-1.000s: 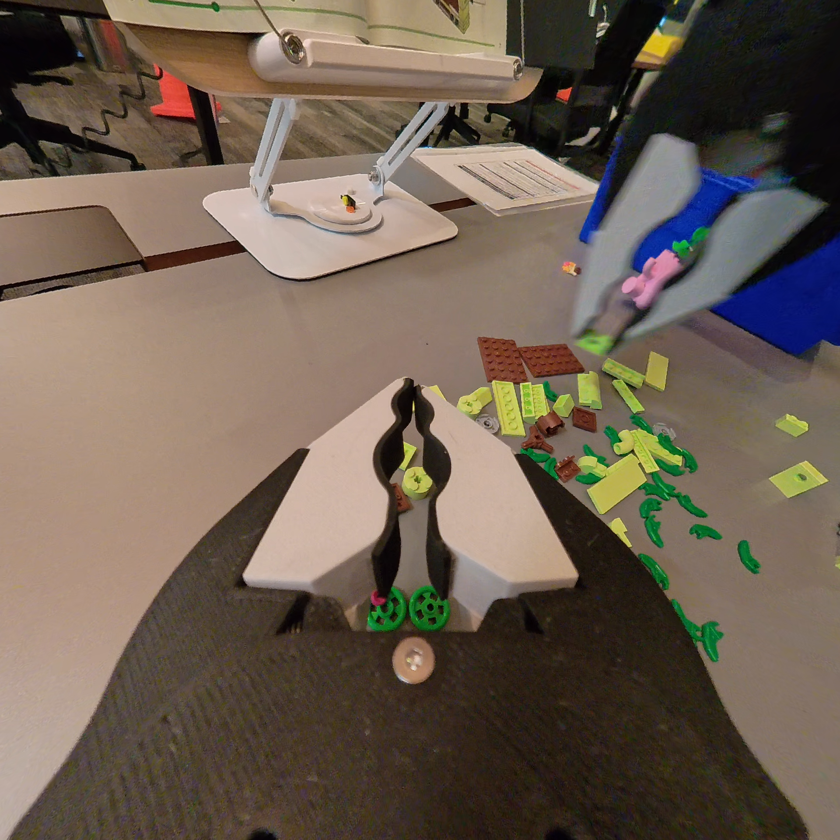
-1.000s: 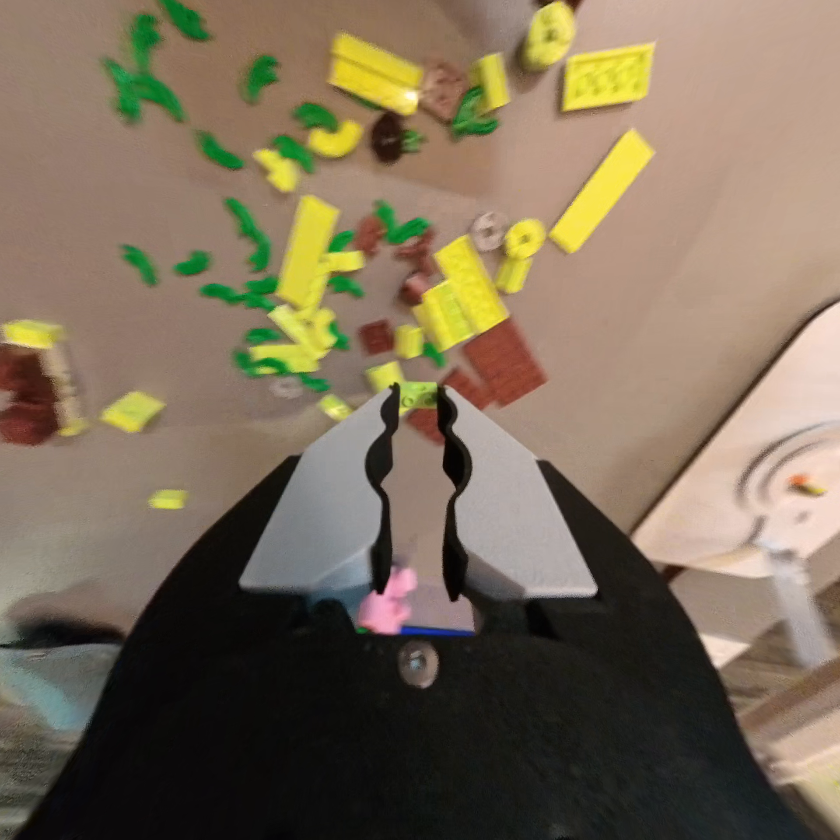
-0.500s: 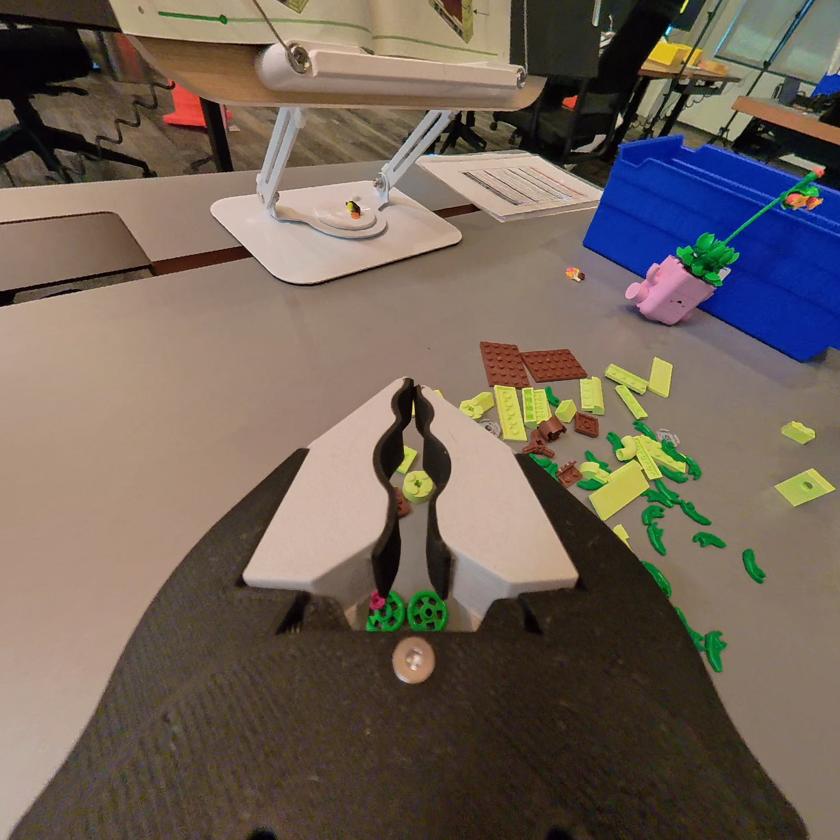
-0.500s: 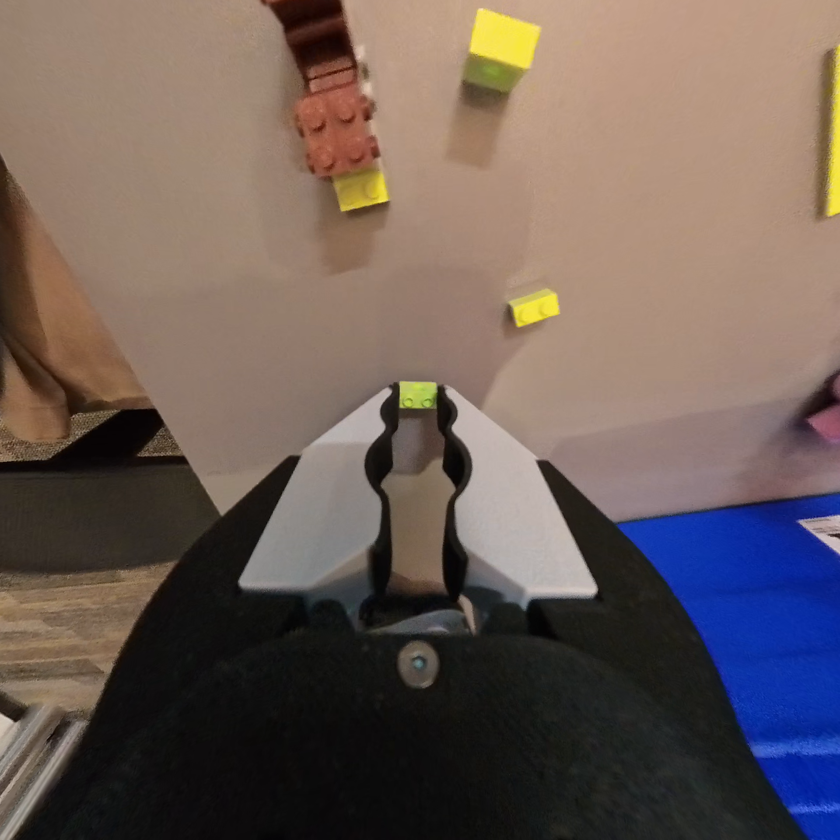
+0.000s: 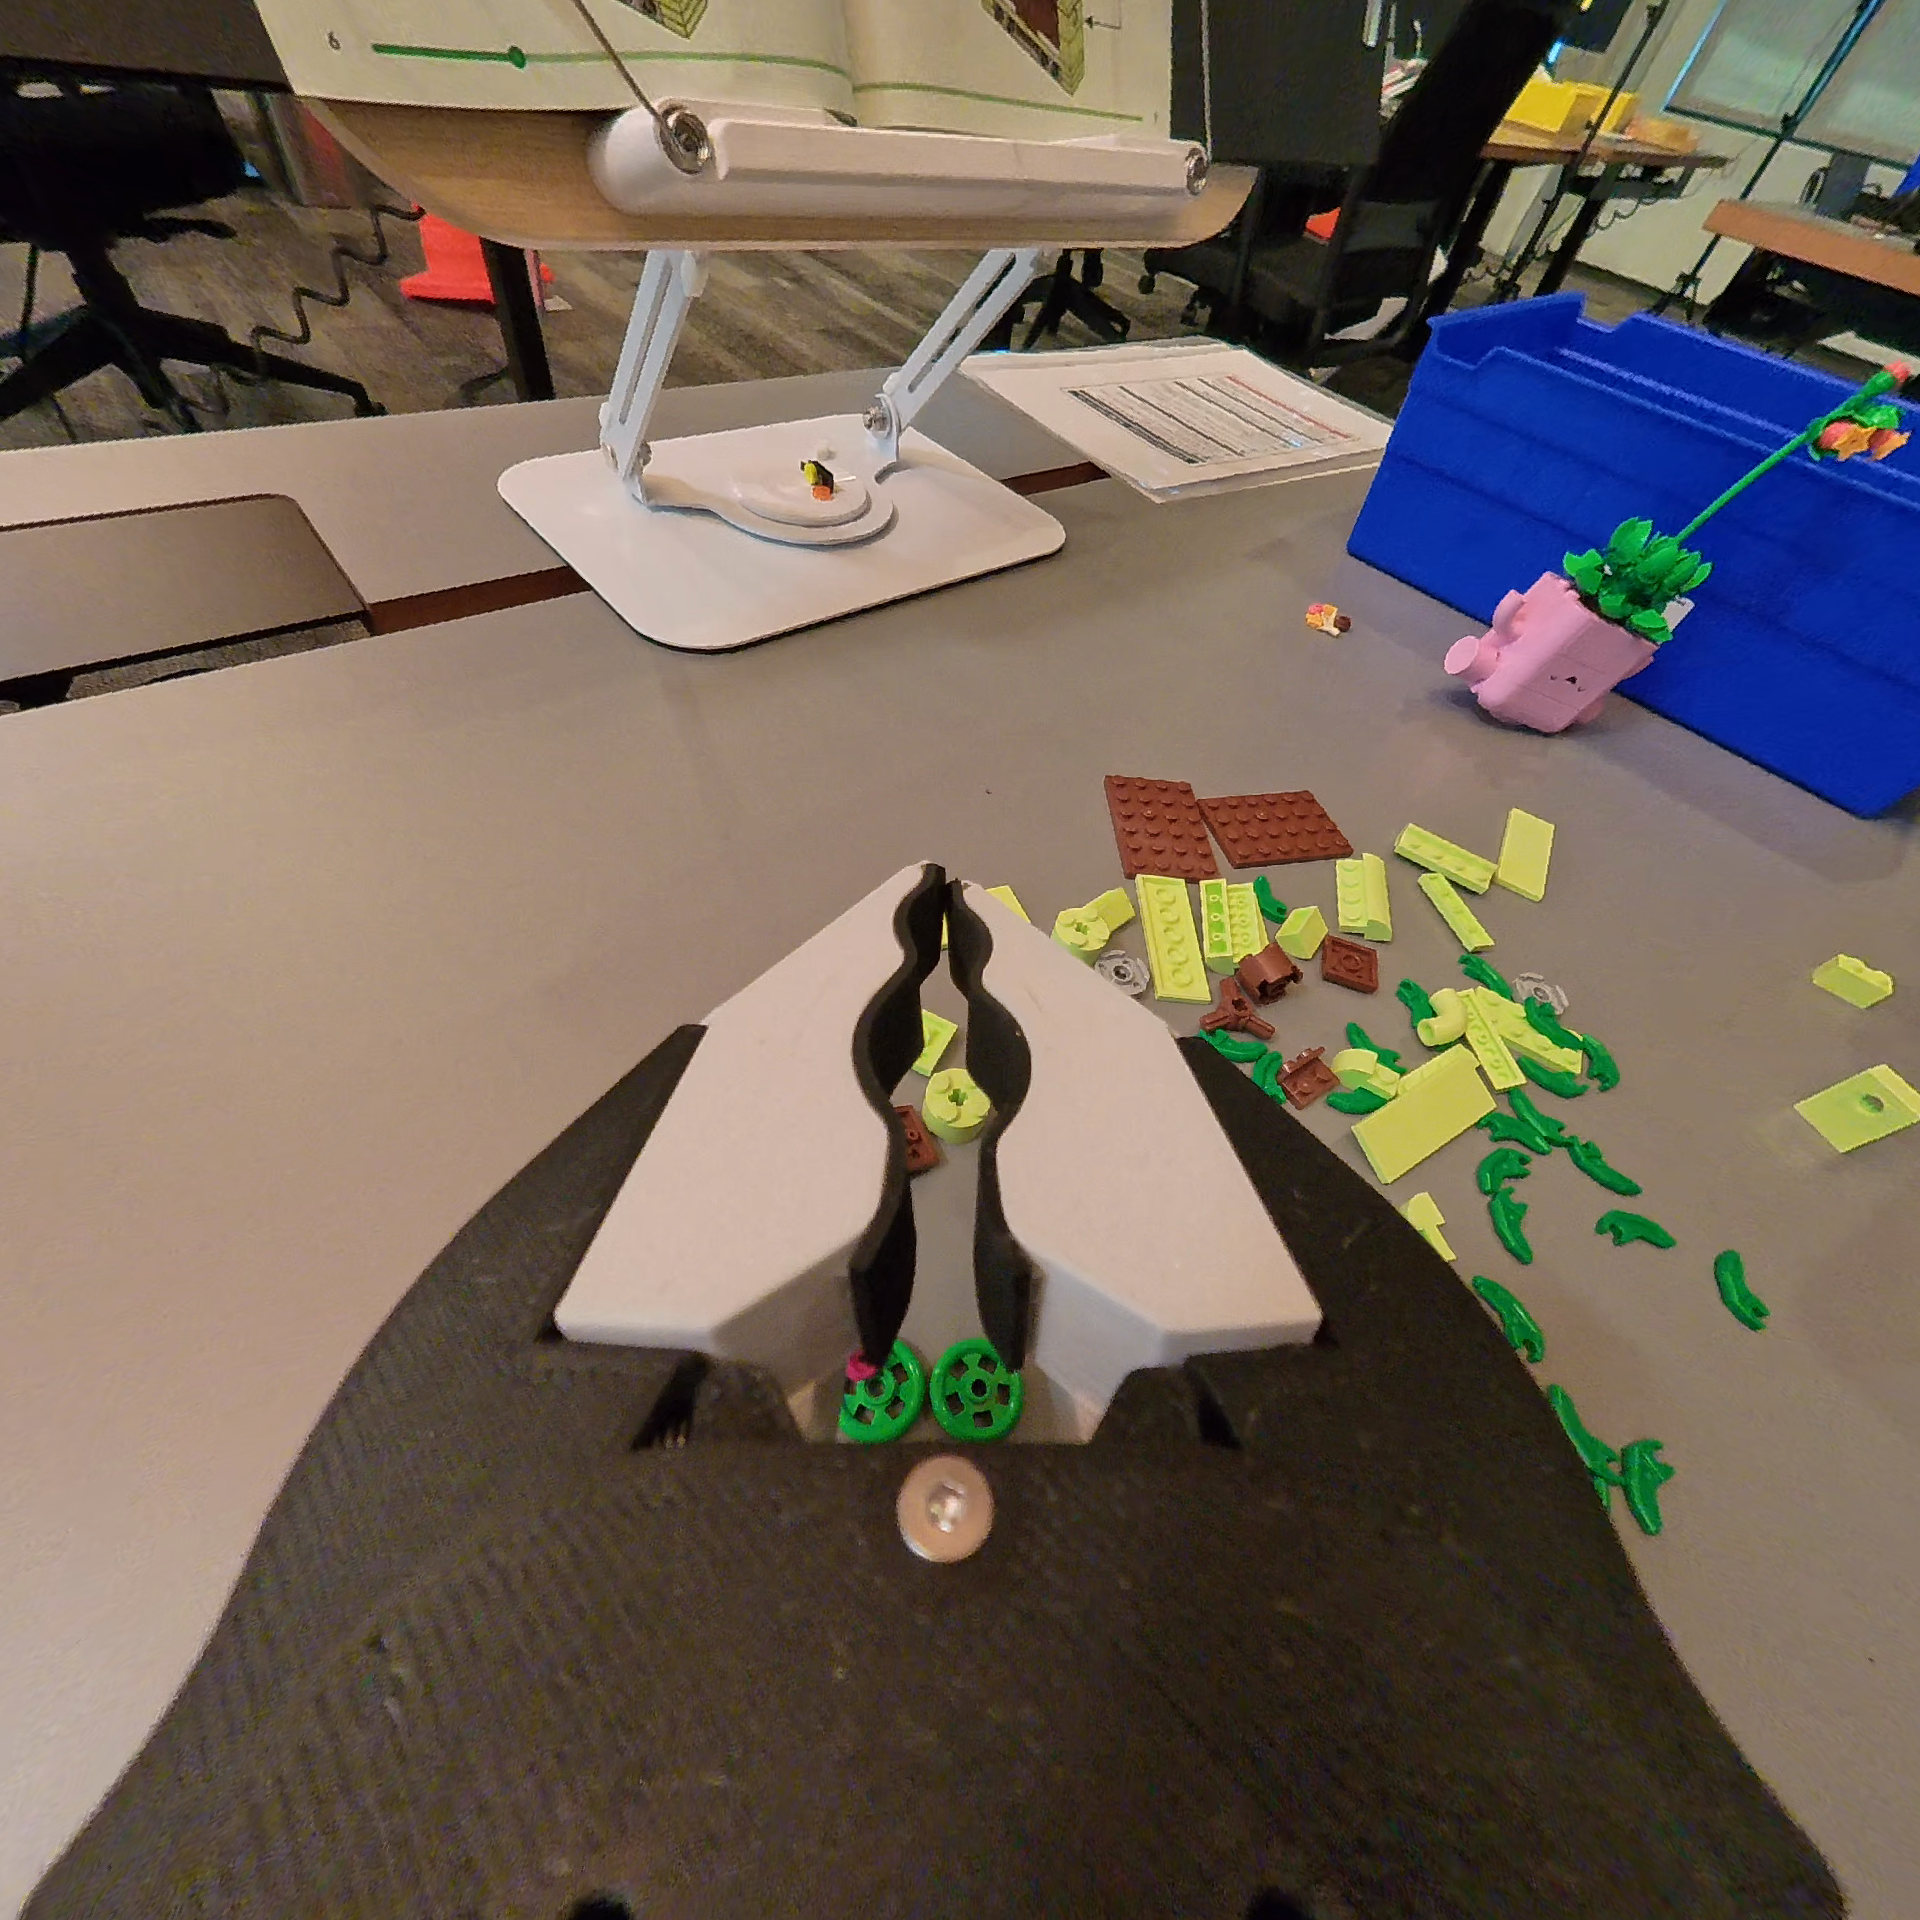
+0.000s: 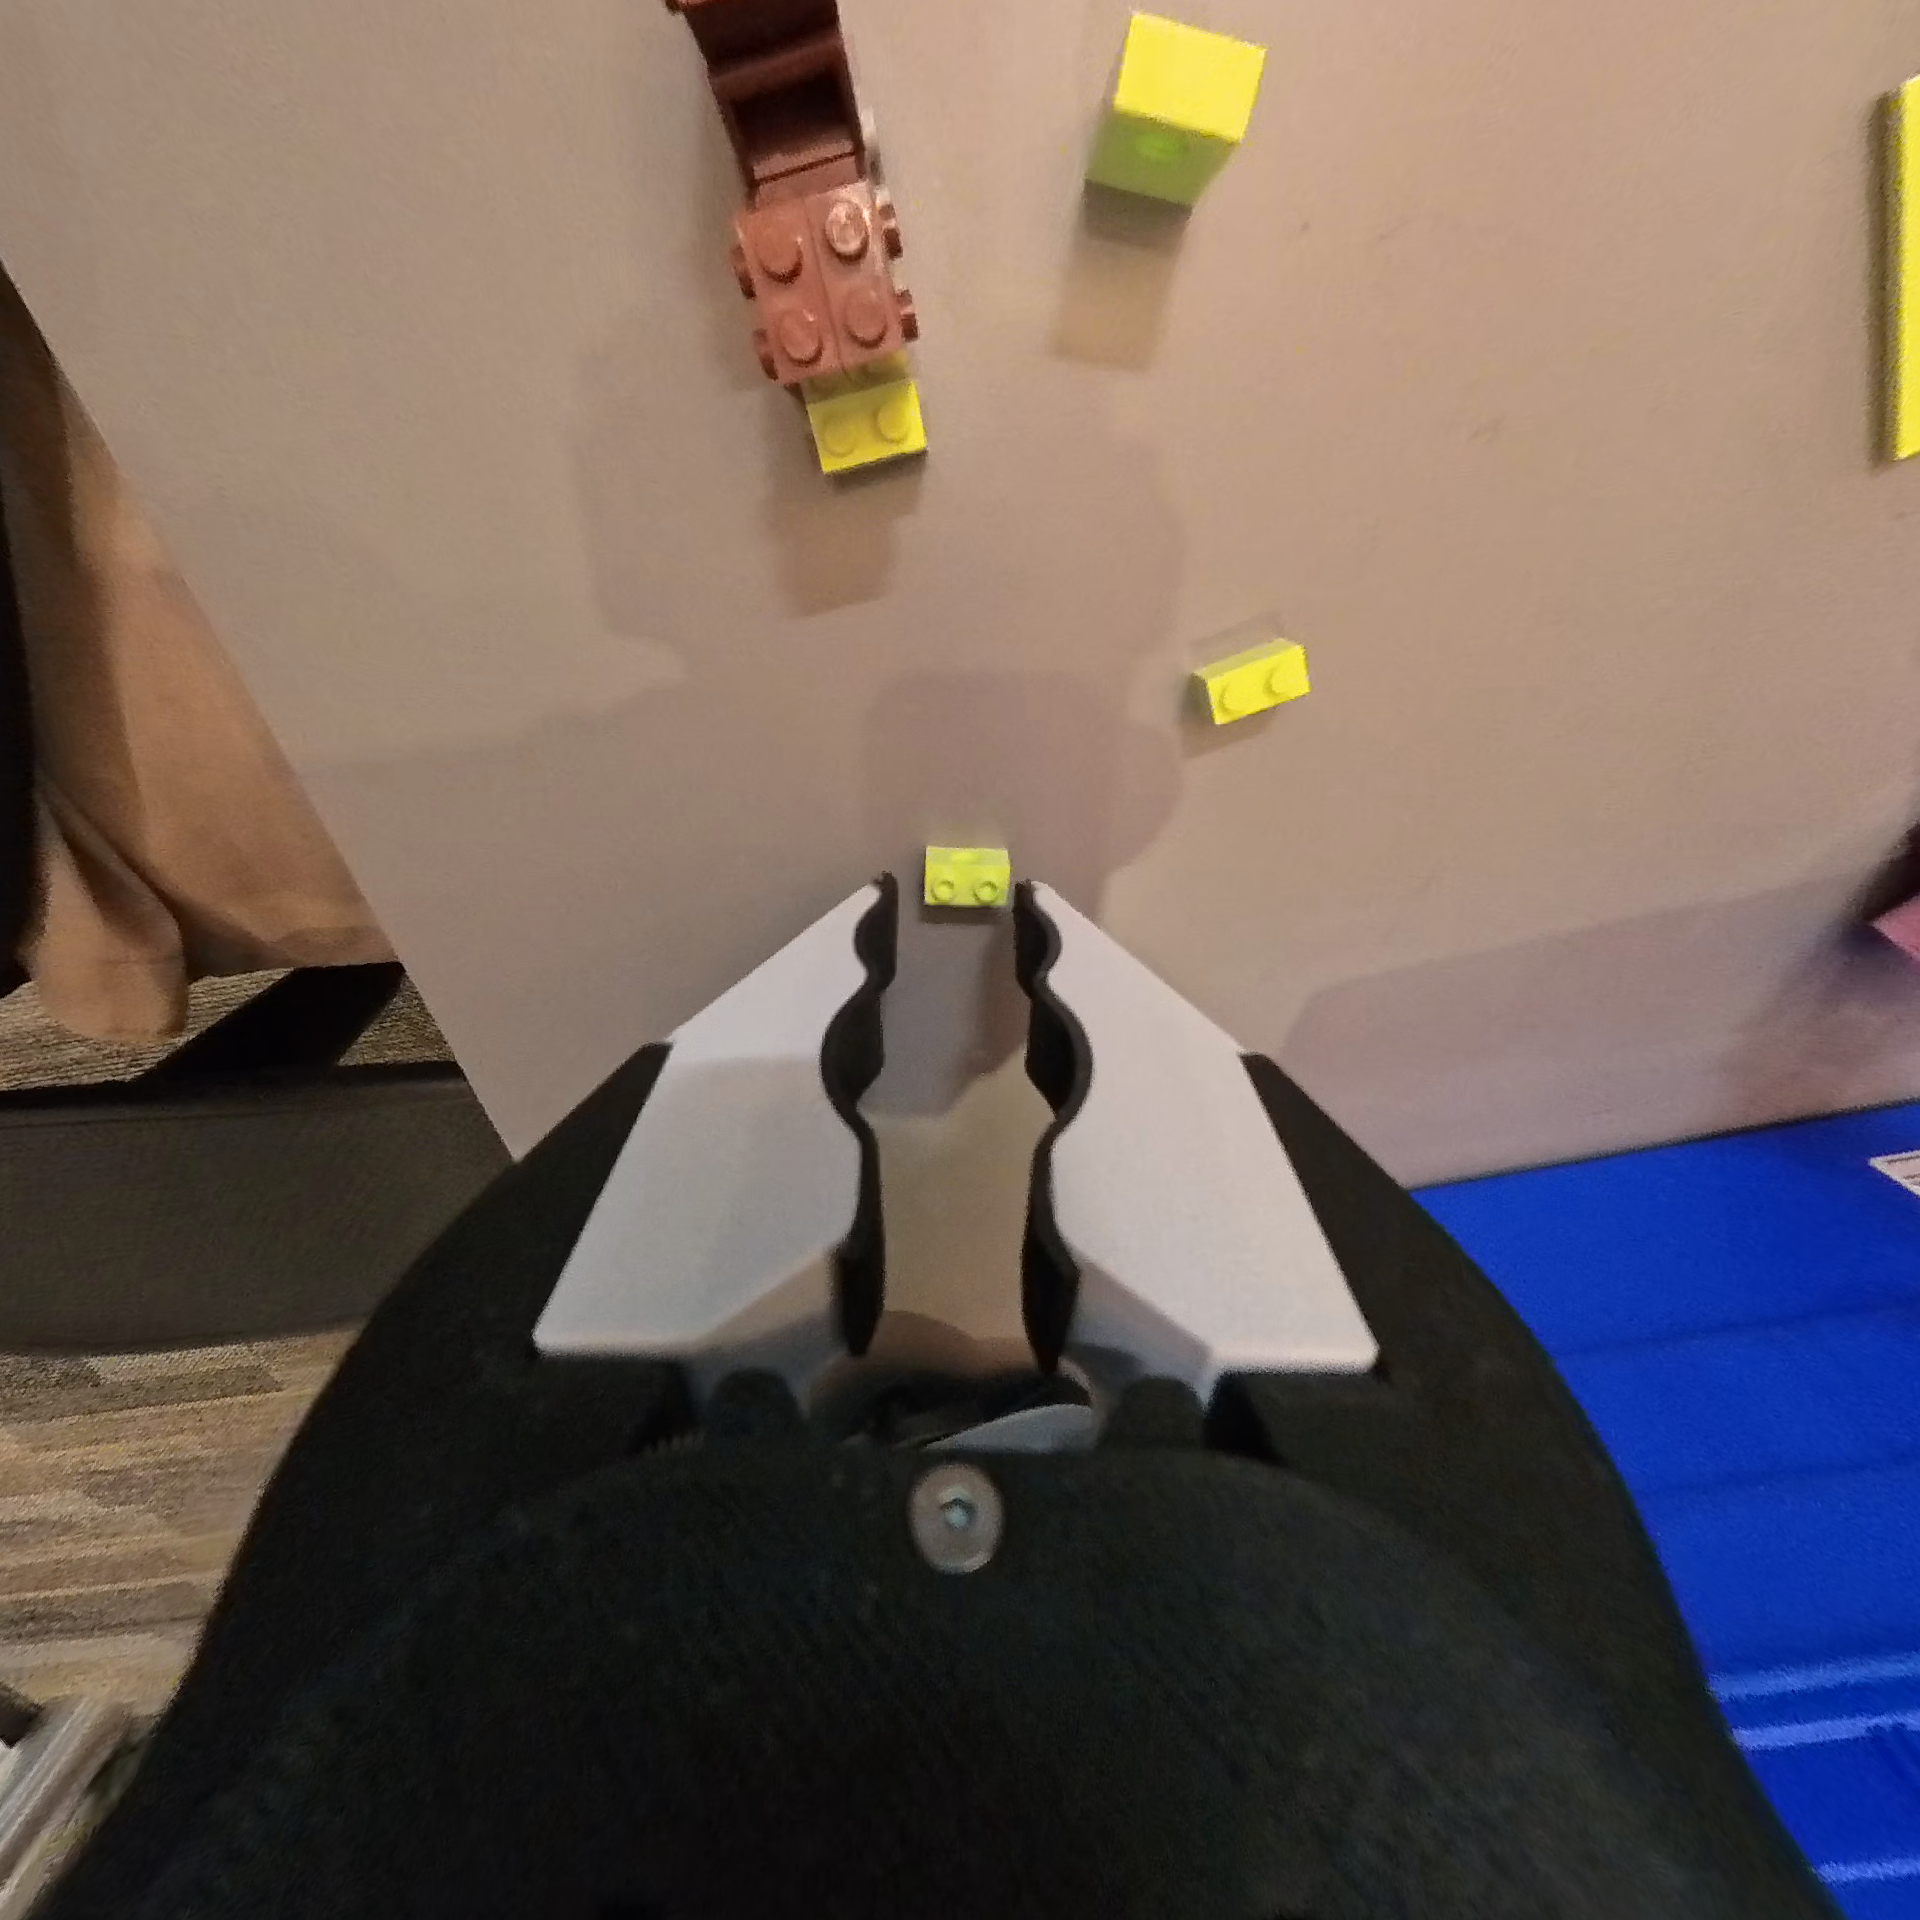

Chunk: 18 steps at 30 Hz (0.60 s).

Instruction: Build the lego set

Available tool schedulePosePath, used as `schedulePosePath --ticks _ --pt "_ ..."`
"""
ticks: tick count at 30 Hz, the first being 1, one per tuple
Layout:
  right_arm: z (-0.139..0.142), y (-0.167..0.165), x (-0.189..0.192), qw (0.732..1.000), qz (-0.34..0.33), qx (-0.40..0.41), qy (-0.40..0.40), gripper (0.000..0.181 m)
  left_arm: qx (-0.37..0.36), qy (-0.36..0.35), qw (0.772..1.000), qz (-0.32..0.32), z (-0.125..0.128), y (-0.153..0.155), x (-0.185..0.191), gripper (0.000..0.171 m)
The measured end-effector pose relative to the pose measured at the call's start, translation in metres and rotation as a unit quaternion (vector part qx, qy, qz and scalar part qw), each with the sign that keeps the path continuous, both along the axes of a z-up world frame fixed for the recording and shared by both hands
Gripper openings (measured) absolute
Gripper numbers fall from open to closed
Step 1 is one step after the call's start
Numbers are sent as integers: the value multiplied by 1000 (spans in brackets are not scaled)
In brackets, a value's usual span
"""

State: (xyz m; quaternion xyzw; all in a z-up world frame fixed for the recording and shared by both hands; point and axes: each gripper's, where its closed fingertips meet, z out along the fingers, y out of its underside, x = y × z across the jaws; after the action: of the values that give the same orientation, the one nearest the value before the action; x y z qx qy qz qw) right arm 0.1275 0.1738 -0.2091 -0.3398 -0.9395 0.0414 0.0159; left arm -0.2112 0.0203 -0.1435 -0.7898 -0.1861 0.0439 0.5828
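Note:
My left gripper [image 5: 945, 883] is shut and empty, low over the grey table [image 5: 416, 935], with its tips at the left edge of a pile of loose lime, brown and green pieces [image 5: 1403, 1018]. My right gripper [image 6: 951, 896] is open. A small lime 1x2 brick [image 6: 968, 878] sits at its tips with a gap on each side. Farther ahead in the right wrist view lie a brown stack with a lime brick on its end [image 6: 826, 281], another lime 1x2 brick [image 6: 1252, 681] and a lime block [image 6: 1174, 104]. A pink pot with a green plant [image 5: 1548, 665] lies tipped against the blue bin.
A blue bin [image 5: 1662, 499] stands at the right and also shows in the right wrist view [image 6: 1662, 1351]. A white stand [image 5: 779, 520] holding an open booklet stands at the back, with a sheet of paper [image 5: 1195, 416] beside it. The table edge and tan fabric [image 6: 125, 727] are left of my right gripper. Across from one pair of fingers to the other is roughly 40 cm.
My right gripper left the pile carrying the lime brick and swung to a spot near the table edge. Its jaws have now opened off the brick. The left gripper has not moved.

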Motion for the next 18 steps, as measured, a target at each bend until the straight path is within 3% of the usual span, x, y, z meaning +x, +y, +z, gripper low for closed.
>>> schedulePosePath --ticks 18 --pt "-2 1 -3 1000 12 11 -11 13 4 -4 1000 -1 1 0 -1 0"
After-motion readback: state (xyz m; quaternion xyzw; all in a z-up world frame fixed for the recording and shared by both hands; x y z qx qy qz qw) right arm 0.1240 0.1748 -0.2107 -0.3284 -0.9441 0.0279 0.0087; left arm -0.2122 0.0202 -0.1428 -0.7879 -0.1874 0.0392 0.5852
